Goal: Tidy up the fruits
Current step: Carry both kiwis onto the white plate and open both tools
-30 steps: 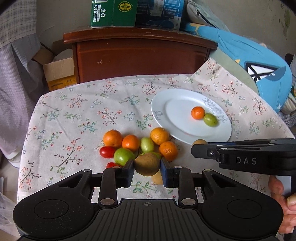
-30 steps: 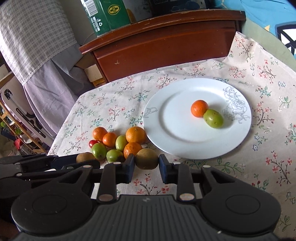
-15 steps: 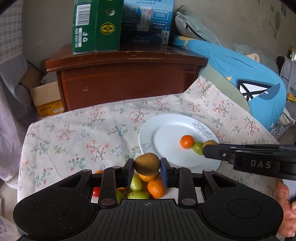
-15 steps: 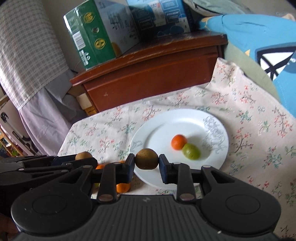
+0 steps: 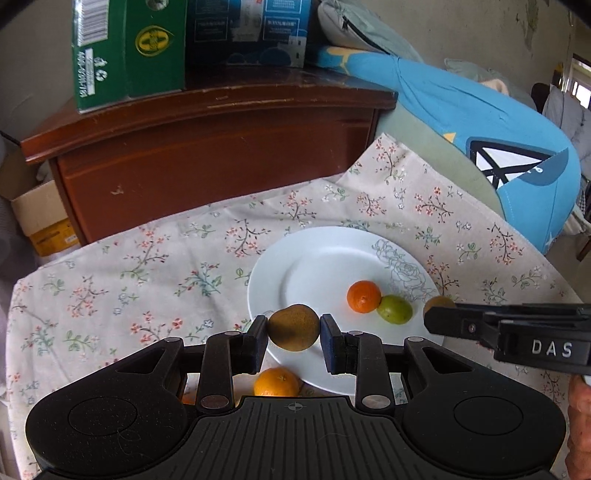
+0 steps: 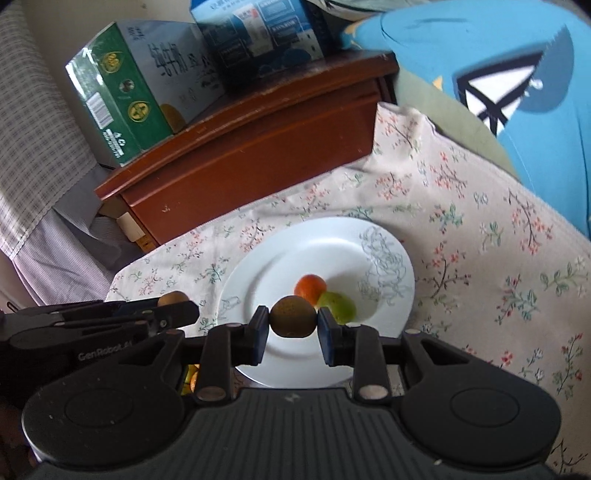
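Observation:
My left gripper (image 5: 294,328) is shut on a brown kiwi (image 5: 293,326), held above the near rim of the white plate (image 5: 295,266). My right gripper (image 6: 293,322) is shut on a second brown kiwi (image 6: 293,321) over the same plate (image 6: 266,280). An orange mandarin (image 5: 364,296) and a green fruit (image 5: 394,309) lie side by side on the plate. In the left wrist view the right gripper comes in from the right, its kiwi (image 5: 437,302) showing at the tip. One orange (image 5: 276,382) of the loose pile shows under my left gripper.
A floral cloth (image 5: 147,266) covers the table. Behind it stands a dark wooden cabinet (image 5: 207,147) with a green carton (image 5: 125,51) and a blue carton (image 5: 247,33) on top. A blue cushion (image 5: 498,140) lies at the right, a cardboard box (image 5: 40,218) at the left.
Both grippers have lifted their kiwis away from the fruit pile and carried them right, over the plate. The pile has slid down out of view behind the gripper bodies.

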`<state>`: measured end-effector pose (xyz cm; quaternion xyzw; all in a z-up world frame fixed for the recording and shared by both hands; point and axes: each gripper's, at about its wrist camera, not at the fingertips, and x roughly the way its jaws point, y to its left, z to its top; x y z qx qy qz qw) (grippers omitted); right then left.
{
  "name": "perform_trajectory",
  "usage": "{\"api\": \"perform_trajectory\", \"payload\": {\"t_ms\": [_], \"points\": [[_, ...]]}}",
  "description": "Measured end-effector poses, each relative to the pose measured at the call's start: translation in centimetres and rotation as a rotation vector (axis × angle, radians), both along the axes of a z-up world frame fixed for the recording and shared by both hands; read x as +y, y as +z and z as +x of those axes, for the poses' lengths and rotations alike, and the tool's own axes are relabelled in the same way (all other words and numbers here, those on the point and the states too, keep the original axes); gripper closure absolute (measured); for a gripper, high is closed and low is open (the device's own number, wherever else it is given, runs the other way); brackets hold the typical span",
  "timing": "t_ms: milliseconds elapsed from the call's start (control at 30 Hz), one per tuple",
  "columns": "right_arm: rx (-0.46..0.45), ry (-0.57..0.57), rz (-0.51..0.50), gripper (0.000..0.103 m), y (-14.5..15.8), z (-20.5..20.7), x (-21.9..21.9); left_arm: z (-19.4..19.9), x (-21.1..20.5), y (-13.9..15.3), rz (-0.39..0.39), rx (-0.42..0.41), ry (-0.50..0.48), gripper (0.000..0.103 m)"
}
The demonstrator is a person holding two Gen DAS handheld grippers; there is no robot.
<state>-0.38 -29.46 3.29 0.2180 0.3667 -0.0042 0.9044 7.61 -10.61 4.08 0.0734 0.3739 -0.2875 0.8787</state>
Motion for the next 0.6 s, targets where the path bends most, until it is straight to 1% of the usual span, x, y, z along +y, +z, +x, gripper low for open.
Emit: {"api": "perform_trajectory", "payload": {"t_ms": [233,400,500,567,600], "points": [[0.048,-0.021,0.026,0.075,-1.6,0.4,-0.2,1.5,-1.6,-2.0,0.031,0.029,-0.035,0.075],[0.058,-0.039,0.036,0.075,-2.3,0.8,-0.3,2.1,-2.5,-2.9,0.025,0.044,-0.054,0.075],[0.067,-0.052,0.038,0.075,-2.7,1.0,-0.4,2.4,-2.8,-3.4,0.022,0.056,-0.045,0.075],[0.067,-0.062,0.042,0.074,-2.8,1.0,-0.5,2.6,-2.8,-3.5,0.013,0.059,-0.039,0.073],[0.068,-0.069,0.045,0.072,-2.9,1.1,-0.6,2.6,-2.7,-3.5,0.007,0.058,-0.037,0.073]]}}
